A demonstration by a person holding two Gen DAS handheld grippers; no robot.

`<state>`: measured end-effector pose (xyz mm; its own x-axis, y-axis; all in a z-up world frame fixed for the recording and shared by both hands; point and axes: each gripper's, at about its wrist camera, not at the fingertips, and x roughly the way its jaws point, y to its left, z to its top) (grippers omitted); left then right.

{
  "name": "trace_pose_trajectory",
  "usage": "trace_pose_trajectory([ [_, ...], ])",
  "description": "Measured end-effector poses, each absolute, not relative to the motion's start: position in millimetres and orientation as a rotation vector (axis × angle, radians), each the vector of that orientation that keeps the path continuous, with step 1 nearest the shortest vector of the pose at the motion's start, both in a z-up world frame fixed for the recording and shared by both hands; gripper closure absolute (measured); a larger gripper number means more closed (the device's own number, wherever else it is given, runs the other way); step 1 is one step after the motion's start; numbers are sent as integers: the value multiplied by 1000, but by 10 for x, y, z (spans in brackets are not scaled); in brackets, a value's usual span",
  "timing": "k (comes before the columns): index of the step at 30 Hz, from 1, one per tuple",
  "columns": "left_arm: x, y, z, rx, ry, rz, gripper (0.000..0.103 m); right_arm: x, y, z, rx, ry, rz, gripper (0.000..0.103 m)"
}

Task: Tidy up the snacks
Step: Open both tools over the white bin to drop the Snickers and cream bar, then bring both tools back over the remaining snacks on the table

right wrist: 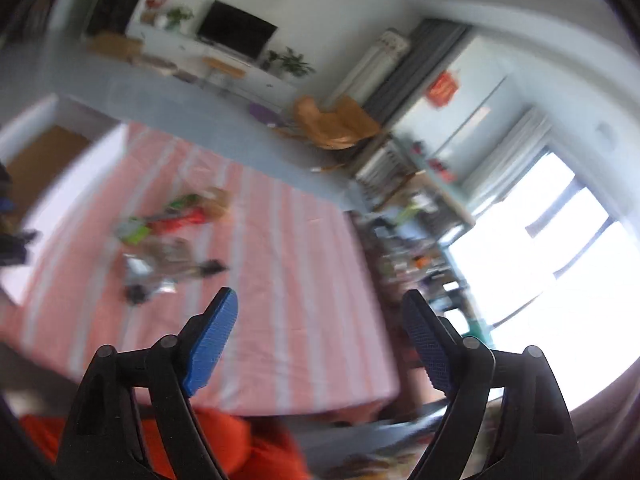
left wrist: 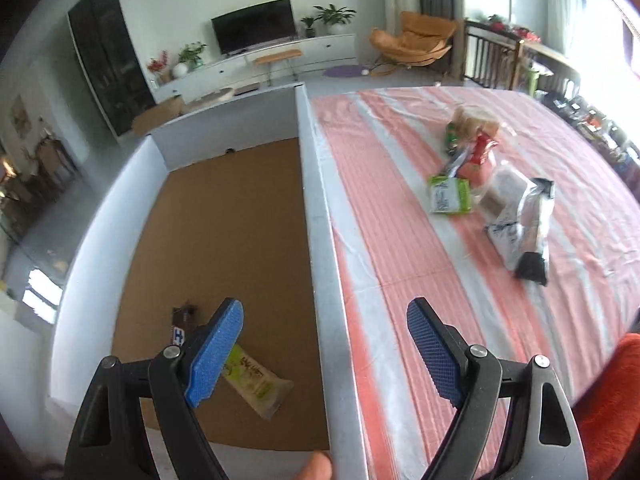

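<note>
A white-walled box (left wrist: 316, 216) with a brown cardboard floor stands at the left of the striped table. Inside it lie a green-and-clear snack packet (left wrist: 256, 384) and a dark bar-shaped packet (left wrist: 182, 320). My left gripper (left wrist: 324, 320) is open and empty, straddling the box's right wall from above. A pile of snacks (left wrist: 492, 184) lies on the pink striped cloth (left wrist: 400, 240) to the right. My right gripper (right wrist: 316, 312) is open and empty, above the table's near edge; the blurred snack pile (right wrist: 164, 244) lies ahead to its left.
A person's fingertip (left wrist: 316, 468) touches the box's near edge, and red clothing (left wrist: 616, 392) shows at lower right. Beyond the table are a TV (left wrist: 254, 30), an orange chair (left wrist: 412, 42) and cluttered shelves (right wrist: 408, 248) by a bright window.
</note>
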<state>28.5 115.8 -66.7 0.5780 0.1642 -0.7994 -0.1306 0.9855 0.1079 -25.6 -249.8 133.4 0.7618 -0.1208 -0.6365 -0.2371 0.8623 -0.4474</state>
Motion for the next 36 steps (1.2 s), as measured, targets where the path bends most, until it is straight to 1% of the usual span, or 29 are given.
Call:
trace_pose_trajectory([
  [2,294,1111,-697,57,937,190,19,-243,-2594,941,-464,767,130,16],
  [5,294,1069,-692,45,931,170,19,-163,-2796,182,-351,819,156,16],
  [7,299,1039,-695,25,926,145,19,-75,-2684,-353,-246,865,164,16],
  [9,300,1009,-721,3,936,117,19,-19,-2718,-664,-138,899,173,16],
  [11,327,949,-745,0,946,97,19,8,-2716,-833,-73,918,184,16],
  [14,359,876,-745,3,939,126,19,47,-2531,-965,-90,890,186,16],
  [17,281,801,-638,45,845,229,19,48,-2412,-1127,-130,903,167,16],
  [20,161,618,-432,74,734,233,19,100,-2469,-1215,-71,926,161,16],
  [21,140,555,-383,68,718,201,16,122,-2494,-1254,-47,926,155,16],
  [22,118,454,-332,56,706,147,11,117,-2534,-1250,-29,929,148,16],
  [23,109,372,-304,44,702,100,8,128,-2553,-1273,-16,931,143,16],
  [24,104,247,-288,26,706,27,2,136,-2559,-1291,-6,930,140,16],
  [25,112,110,-295,13,720,-48,1,125,-2571,-1277,2,924,140,16],
  [30,303,-398,-550,-39,869,-259,1,31,-2638,-1202,35,891,138,16],
  [36,548,-672,-941,-30,965,-227,1,57,-2934,-1218,201,943,106,16],
])
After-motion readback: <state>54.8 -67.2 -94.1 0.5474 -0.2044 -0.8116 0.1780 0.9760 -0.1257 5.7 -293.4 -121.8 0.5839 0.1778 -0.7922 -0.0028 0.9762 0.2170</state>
